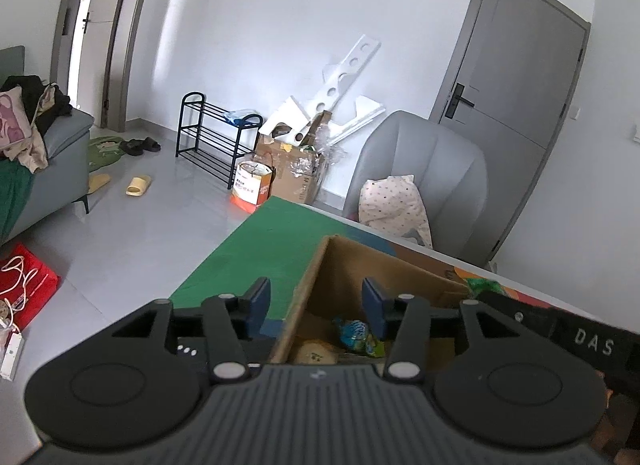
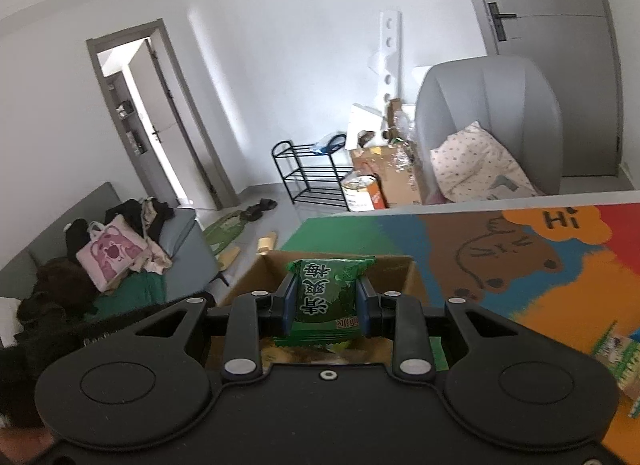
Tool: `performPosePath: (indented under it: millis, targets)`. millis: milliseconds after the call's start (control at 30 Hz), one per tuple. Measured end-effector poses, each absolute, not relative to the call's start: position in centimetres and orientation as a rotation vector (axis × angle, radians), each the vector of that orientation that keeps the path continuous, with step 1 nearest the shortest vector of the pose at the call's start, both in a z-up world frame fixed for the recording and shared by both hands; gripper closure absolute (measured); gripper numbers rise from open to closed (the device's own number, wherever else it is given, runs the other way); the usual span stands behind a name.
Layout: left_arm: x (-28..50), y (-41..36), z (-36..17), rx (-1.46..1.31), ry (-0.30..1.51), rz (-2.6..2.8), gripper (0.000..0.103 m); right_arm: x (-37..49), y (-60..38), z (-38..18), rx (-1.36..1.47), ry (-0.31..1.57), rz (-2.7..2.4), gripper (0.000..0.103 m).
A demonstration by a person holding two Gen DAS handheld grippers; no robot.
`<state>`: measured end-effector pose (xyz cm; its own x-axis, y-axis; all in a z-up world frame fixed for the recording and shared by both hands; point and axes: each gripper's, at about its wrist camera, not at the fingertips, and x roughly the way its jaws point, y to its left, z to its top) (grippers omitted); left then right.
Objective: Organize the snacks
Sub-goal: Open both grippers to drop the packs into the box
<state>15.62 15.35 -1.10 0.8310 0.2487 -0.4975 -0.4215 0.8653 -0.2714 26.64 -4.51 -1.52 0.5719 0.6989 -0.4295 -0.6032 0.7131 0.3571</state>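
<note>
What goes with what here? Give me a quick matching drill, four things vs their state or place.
Things:
1. left claw
2. right claw
3. cardboard box
4. spotted pillow

States/places:
A. on the grey armchair
B. open, holding nothing, over the box's left wall
C. on the play mat, snacks inside
D. shut on the green snack packet

Pairs: 1-B, 2-D, 3-C, 4-A
</note>
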Motion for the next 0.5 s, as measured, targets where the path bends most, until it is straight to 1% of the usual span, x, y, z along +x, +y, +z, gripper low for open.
performPosePath:
  millis: [33,100,133,167,233,333,433,500]
  targets:
    - [15.4,15.4,-1.1,-0.385,0.467,0.367,0.048,26.7,-4.4,-1.3,0.177,0.578,0.76,0.07]
    - [15.2,15.4,-1.0,-0.383,0.464,0.377,0.042,26.9,-4.8,-1.2,0.193,0.573,0.725,0.043]
    - [15.0,15.4,-1.0,-0.383,0.464,0.382,0.038,26.9,-5.2,-1.1,0.207,0.567,0.72,0.04]
    - [15.1,15.4,-0.9,-0.383,0.465,0.385,0.036,27.1,-5.4,-1.2,0.216,0.568,0.72,0.04]
    - [14.9,15.3,-0.9,-0.382,0.462,0.393,0.025,27.3,-6.2,-1.4,0.232,0.584,0.705,0.04]
    - [14.9,15.0,-0.7,-0.371,0.455,0.4,0.019,27.3,-7.1,-1.8,0.238,0.598,0.674,0.04]
    - [15.1,14.4,-0.6,-0.362,0.457,0.395,0.015,27.1,-8.1,-2.0,0.237,0.605,0.649,0.038]
    - [15.1,14.1,-0.7,-0.355,0.458,0.386,0.012,26.9,-8.7,-2.0,0.234,0.603,0.633,0.033]
